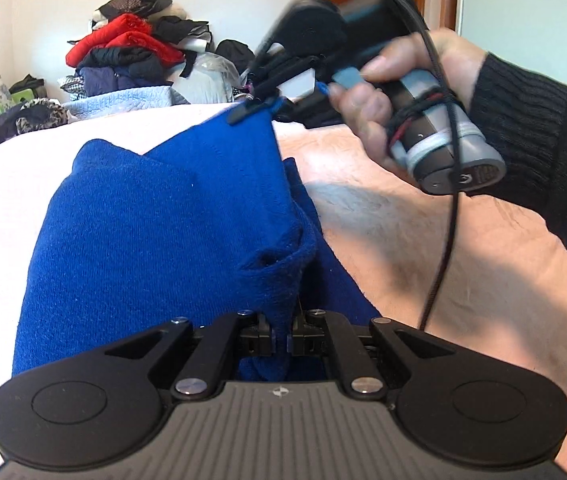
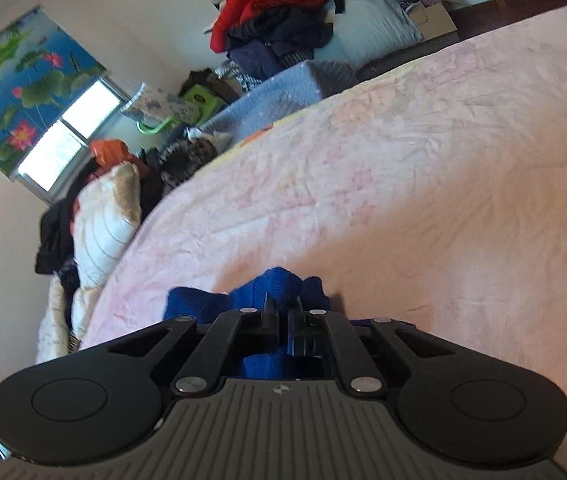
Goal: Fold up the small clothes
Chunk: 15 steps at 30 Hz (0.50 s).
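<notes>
Left wrist view: left gripper point(image 1: 282, 338) clamped on a fold of the blue garment point(image 1: 155, 216), pinched edge partly hidden behind the pads. Cloth stretched lengthwise away from the camera over the pink bedspread point(image 1: 423, 216) to the right gripper point(image 1: 249, 110), blurred, pinching the far corner.

Right wrist view: right gripper point(image 2: 282, 330) closed on blue garment point(image 2: 271, 284), mostly hidden beneath the fingers.
</notes>
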Each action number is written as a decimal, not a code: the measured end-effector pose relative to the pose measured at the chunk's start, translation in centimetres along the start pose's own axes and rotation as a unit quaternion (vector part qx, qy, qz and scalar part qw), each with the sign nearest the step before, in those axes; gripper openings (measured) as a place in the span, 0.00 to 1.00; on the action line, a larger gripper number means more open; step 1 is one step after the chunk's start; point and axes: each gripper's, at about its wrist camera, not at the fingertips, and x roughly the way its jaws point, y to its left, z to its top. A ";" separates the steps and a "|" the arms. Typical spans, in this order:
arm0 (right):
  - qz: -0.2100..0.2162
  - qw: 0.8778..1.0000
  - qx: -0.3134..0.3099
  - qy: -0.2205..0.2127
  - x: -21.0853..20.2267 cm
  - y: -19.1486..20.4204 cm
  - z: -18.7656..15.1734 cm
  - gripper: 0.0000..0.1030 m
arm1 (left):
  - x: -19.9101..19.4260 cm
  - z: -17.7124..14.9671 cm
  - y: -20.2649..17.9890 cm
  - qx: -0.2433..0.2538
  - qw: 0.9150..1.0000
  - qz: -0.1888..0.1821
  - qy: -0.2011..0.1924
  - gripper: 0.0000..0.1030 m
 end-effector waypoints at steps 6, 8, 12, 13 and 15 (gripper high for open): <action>-0.026 0.998 0.060 0.000 0.6 -5.1 -2.4 0.07 | 0.3 -0.4 -0.7 0.021 1.000 0.009 -0.002 0.04; -0.018 0.997 0.074 -0.007 0.6 -5.4 -2.6 0.08 | 0.3 -0.3 -0.7 0.023 1.000 0.010 -0.002 0.04; -0.016 0.997 0.079 -0.008 0.5 -5.2 -2.9 0.22 | -0.3 -0.4 -1.1 0.028 1.000 0.003 -0.011 0.05; -0.008 0.996 0.086 -0.012 0.1 -5.2 -2.9 0.32 | -0.6 -0.5 -1.3 0.037 0.999 0.000 -0.015 0.05; 0.003 0.994 0.103 -0.027 -1.0 -5.3 -2.8 0.41 | -1.6 -1.0 -1.7 0.060 0.998 -0.015 -0.024 0.10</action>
